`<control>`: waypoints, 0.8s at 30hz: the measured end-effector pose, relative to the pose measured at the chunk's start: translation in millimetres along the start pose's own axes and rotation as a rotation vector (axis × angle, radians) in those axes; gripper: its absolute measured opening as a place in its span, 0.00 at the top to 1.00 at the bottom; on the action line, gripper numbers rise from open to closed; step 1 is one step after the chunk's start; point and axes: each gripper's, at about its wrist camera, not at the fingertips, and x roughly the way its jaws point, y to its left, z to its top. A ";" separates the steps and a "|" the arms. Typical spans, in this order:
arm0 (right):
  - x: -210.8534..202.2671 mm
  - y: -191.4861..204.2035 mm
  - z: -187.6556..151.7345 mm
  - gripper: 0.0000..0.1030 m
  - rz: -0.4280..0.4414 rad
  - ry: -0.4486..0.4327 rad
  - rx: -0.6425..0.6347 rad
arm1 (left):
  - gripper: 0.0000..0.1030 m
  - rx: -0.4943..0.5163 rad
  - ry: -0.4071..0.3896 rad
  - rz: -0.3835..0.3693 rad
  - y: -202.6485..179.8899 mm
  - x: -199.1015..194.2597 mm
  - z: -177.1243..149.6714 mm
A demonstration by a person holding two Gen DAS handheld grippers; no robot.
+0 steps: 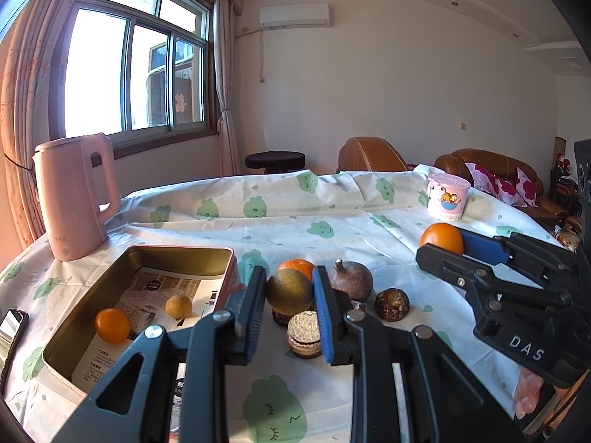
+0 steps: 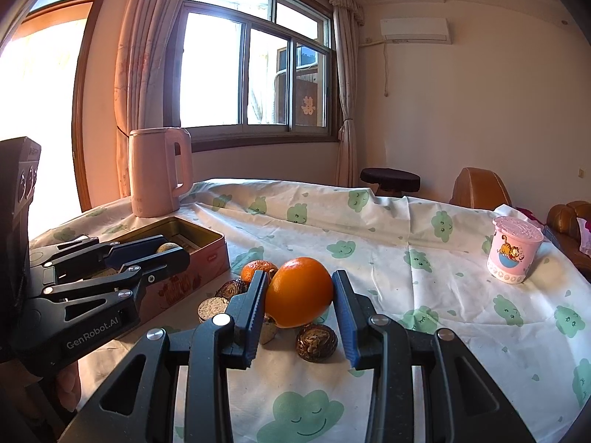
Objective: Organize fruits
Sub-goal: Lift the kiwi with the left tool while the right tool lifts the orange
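Two grippers are each holding a fruit above the table. The left gripper (image 1: 290, 295) is clamping a greenish-brown fruit (image 1: 289, 291) between its pads, just beside the tin (image 1: 225, 254) and above a small pile of things on the cloth (image 1: 332, 217). The right gripper (image 2: 300, 297) is squeezing an orange (image 2: 299, 291), both pads pressing on its sides; in the left view the same orange (image 1: 441, 238) is sitting at the tips of that gripper (image 1: 443, 247), well to the right of the pile.

Inside the tin, an orange fruit (image 1: 112, 325) and a small yellow fruit (image 1: 178, 306) are lying apart on printed paper (image 1: 166, 291). On the cloth, a tangerine (image 1: 296, 266) is resting behind the held green fruit, with a brownish-purple stemmed fruit (image 1: 351, 280) just beside it. A dark round ball (image 1: 392, 304) and a flat stacked disc (image 1: 303, 336) are lying nearer; what they are is hard to tell.

A pink kettle (image 1: 74, 199) is standing behind the tin, and a pink cup (image 1: 447, 201) is standing at the far right of the table.
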 end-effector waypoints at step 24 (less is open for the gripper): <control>-11.8 -1.8 -0.5 0.64 -0.005 -0.061 0.005 | 0.74 0.013 -0.087 0.037 -2.3 -18.2 -1.2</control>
